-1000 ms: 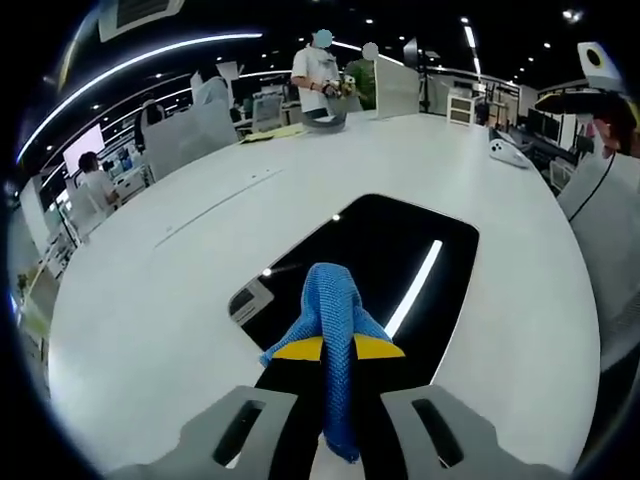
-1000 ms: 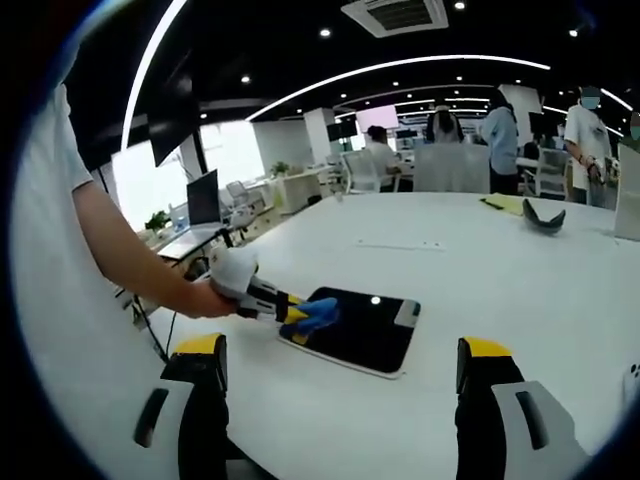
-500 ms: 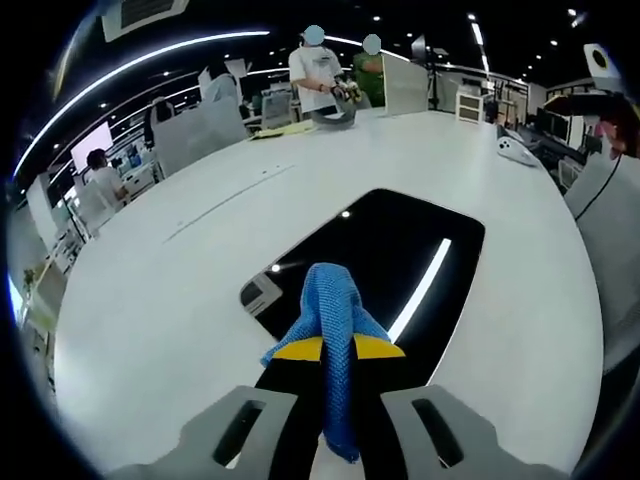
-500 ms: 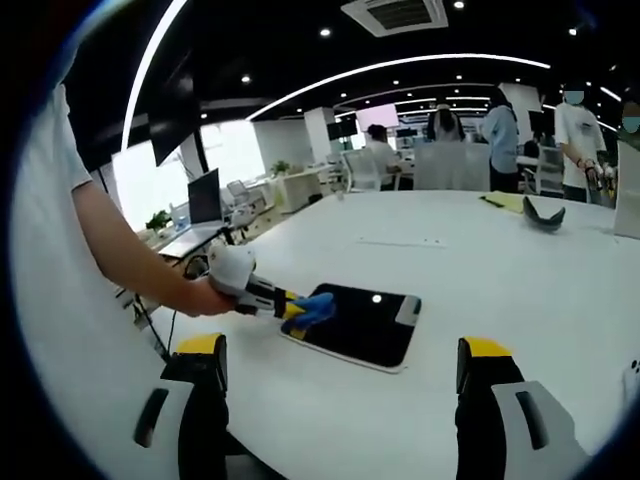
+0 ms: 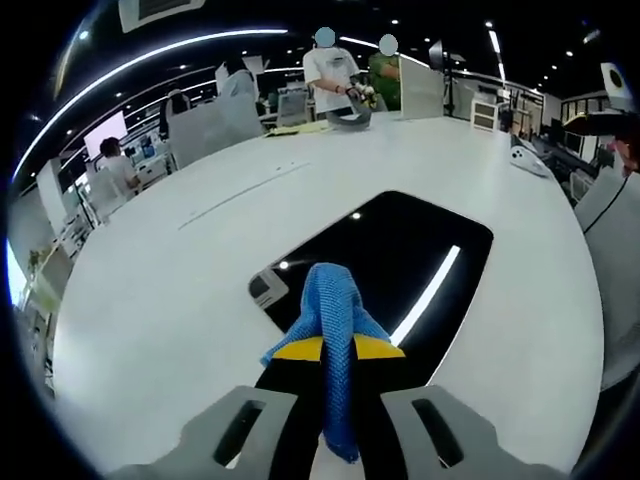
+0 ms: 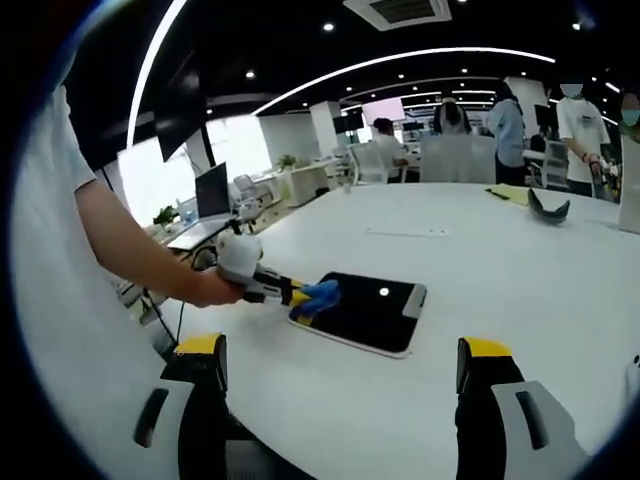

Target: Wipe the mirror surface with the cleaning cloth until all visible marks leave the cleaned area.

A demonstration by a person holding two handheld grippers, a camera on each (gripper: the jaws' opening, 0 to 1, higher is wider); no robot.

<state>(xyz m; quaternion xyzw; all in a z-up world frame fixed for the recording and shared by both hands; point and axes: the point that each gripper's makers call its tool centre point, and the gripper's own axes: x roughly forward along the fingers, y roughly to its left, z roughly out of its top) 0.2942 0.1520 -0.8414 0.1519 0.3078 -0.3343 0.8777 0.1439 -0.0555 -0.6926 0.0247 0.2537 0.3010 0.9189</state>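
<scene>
A flat rectangular mirror (image 5: 400, 255) lies on the white table (image 5: 160, 300), reflecting a dark ceiling and a light strip. My left gripper (image 5: 338, 350) is shut on a blue cleaning cloth (image 5: 332, 310), whose bunched end rests on the mirror's near edge. In the right gripper view the mirror (image 6: 372, 310) lies at mid-table, with the left gripper (image 6: 300, 295) and the blue cloth (image 6: 318, 295) at its left edge, held by a person's hand (image 6: 215, 285). My right gripper (image 6: 340, 375) hangs open above the table, well short of the mirror, with nothing between its jaws.
A white tag (image 5: 265, 288) sits at the mirror's left corner. People (image 5: 335, 70) stand at the table's far end near a dark curved object (image 5: 350, 118) and yellow paper (image 5: 290, 128). A white device (image 5: 527, 160) lies at far right. Bare table surrounds the mirror.
The left view has shifted slightly, the mirror sitting a bit farther right and up. The cloth stays clamped. In the right view the mirror and left gripper appear slightly higher and rightward.
</scene>
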